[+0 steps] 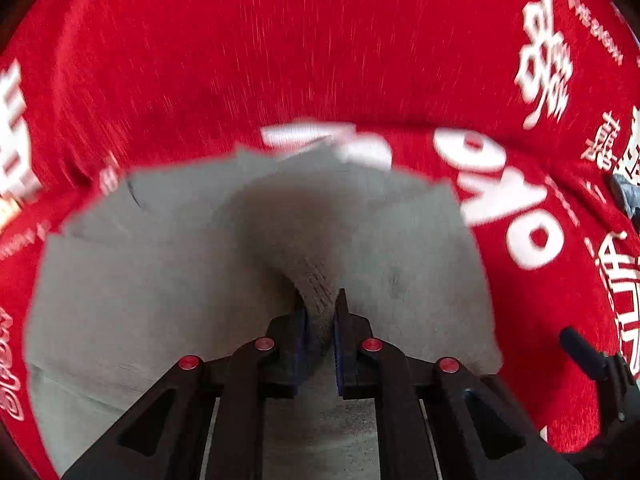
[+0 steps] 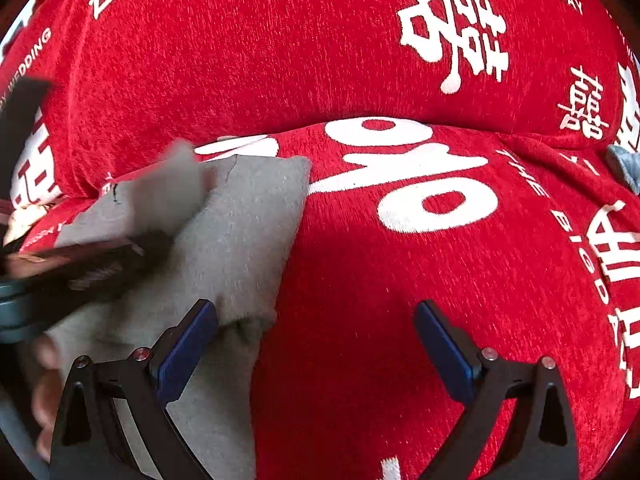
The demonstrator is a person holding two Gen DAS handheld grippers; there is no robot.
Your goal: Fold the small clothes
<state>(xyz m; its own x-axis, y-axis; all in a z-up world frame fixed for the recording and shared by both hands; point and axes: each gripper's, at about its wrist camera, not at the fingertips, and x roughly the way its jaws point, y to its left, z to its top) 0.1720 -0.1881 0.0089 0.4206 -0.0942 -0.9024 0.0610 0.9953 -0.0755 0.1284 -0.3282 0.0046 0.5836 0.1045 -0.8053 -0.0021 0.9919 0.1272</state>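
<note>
Left gripper (image 1: 320,320) clamped on grey cloth (image 1: 248,248), bunched between fingers. Right gripper (image 2: 316,344) spread, holding nothing; cloth (image 2: 244,232) lies left of it, touching left finger. Red cover (image 2: 400,272) beneath.

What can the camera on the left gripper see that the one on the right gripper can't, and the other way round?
Only the left wrist view shows the left gripper closed on a bunched fold of the grey cloth, seen from right behind the pinch.

Only the right wrist view shows the right gripper open and holding nothing, with its left finger at the cloth's edge, and the words "THE BIGDAY" near the top.

Both show the grey cloth lying on the red cover with white lettering, and a small blue-grey item far right.
</note>
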